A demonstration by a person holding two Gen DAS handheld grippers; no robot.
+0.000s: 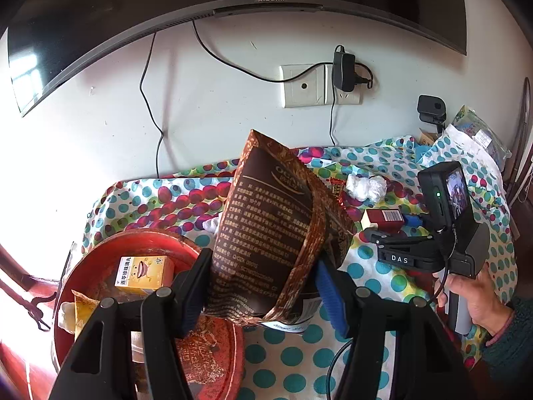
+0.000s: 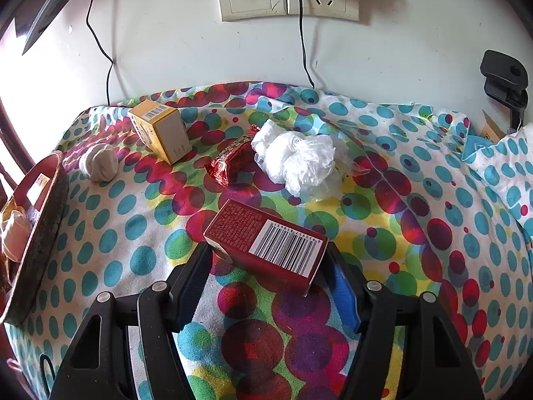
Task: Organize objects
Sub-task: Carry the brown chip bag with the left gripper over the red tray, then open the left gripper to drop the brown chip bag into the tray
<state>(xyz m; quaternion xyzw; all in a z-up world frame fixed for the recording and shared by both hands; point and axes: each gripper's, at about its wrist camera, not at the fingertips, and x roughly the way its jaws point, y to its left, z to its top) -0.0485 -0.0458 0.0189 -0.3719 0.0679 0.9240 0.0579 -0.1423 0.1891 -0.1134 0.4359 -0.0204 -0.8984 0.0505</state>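
While my left gripper (image 1: 263, 286) clamps the brown snack bag (image 1: 269, 233), that bag stands tilted just beside the red tray (image 1: 100, 260), which already carries a yellow box (image 1: 143, 271). My right gripper (image 2: 269, 263) has its jaws against both ends of the red box (image 2: 266, 240), pinching it against the dotted cloth (image 2: 433, 200), well right of the tray. Farther from the tray than the red box lie a crumpled white plastic bag (image 2: 299, 160), a red candy wrapper (image 2: 230, 160), another yellow box (image 2: 161, 130) and a pale ball (image 2: 100, 161).
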